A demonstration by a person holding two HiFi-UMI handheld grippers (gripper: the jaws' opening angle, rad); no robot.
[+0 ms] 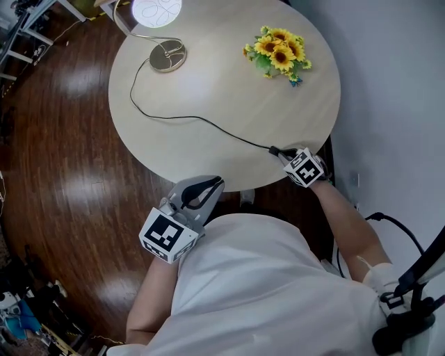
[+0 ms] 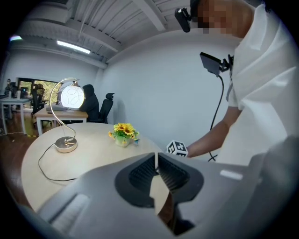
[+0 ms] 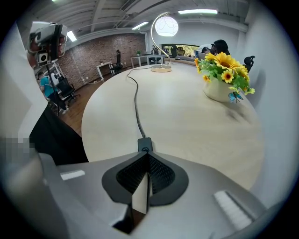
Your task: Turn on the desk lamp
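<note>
The desk lamp stands at the table's far left, with a round metal base (image 1: 168,57) and a globe head (image 1: 156,10) that glows white. Its black cord (image 1: 208,122) runs across the round table (image 1: 229,83) to an inline switch (image 1: 277,150) near the front right edge. My right gripper (image 1: 286,155) is shut, its tips right at that switch (image 3: 145,144), holding nothing. My left gripper (image 1: 214,183) is shut and empty, held off the table's front edge near the person's chest. The left gripper view shows the lit globe (image 2: 72,96) and my left gripper (image 2: 156,155) in front.
A pot of sunflowers (image 1: 278,52) sits at the table's back right. Dark wooden floor (image 1: 62,174) lies left of the table and a white wall (image 1: 389,83) to its right. Black cables and a stand (image 1: 410,278) are beside the person's right arm.
</note>
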